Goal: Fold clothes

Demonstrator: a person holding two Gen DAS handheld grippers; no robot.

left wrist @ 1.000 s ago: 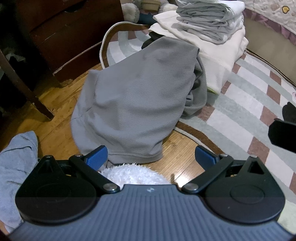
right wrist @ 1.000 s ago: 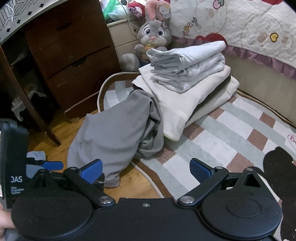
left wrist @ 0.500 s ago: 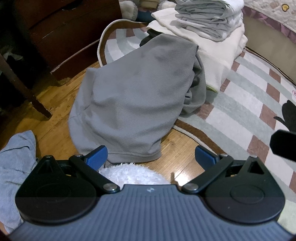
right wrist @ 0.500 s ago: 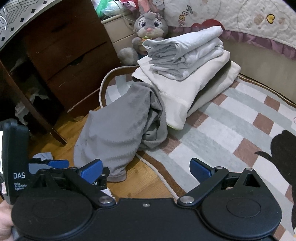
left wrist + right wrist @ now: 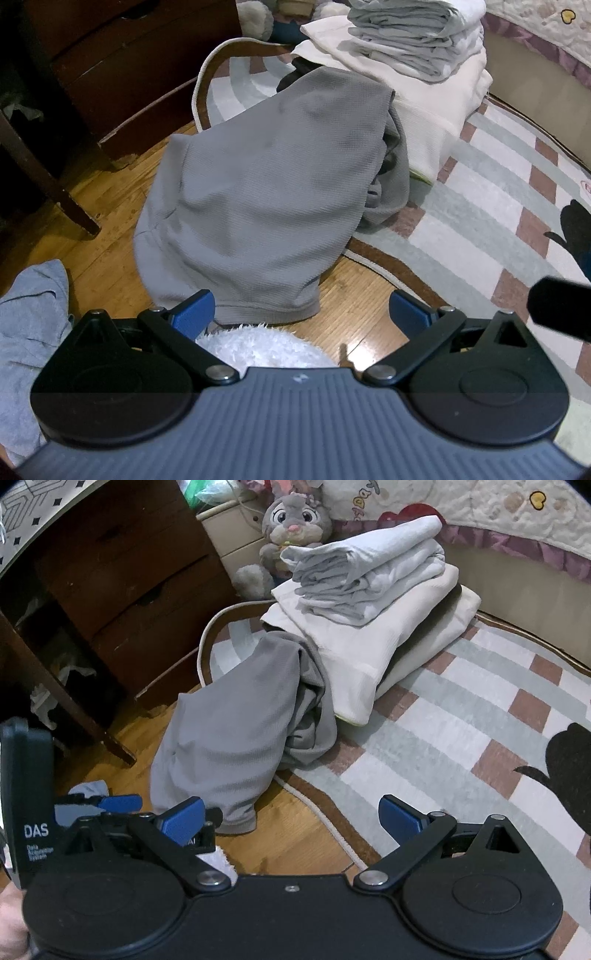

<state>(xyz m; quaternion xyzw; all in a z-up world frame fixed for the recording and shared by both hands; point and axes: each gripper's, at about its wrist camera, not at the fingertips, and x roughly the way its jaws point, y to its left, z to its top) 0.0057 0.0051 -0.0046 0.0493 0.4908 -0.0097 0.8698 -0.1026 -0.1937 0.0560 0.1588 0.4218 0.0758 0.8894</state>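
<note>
Left wrist view: left tongs (image 5: 301,308) spread wide, nothing btwn the blue pads, hovering over the wood floor (image 5: 354,295) just short of the grey garment (image 5: 258,184). Garment lies unfolded in a heap, lower hem on bare floor, upper part draped up onto the striped rug (image 5: 461,206) and leaning against the stack of folded clothes (image 5: 413,44). White fluffy item (image 5: 258,343) sits right under the tongs, partly hidden by the housing. Blue-grey cloth (image 5: 29,314) at far left on the floor.

Right wrist view: right tongs (image 5: 291,814) also wide apart, empty, above the rug edge w/ the grey garment (image 5: 229,731) ahead-left. Left tool body shows at the left edge. Folded stack (image 5: 369,602) rests on the rug near a plush rabbit (image 5: 295,520); dark wooden drawers (image 5: 122,583) stand to the left.
</note>
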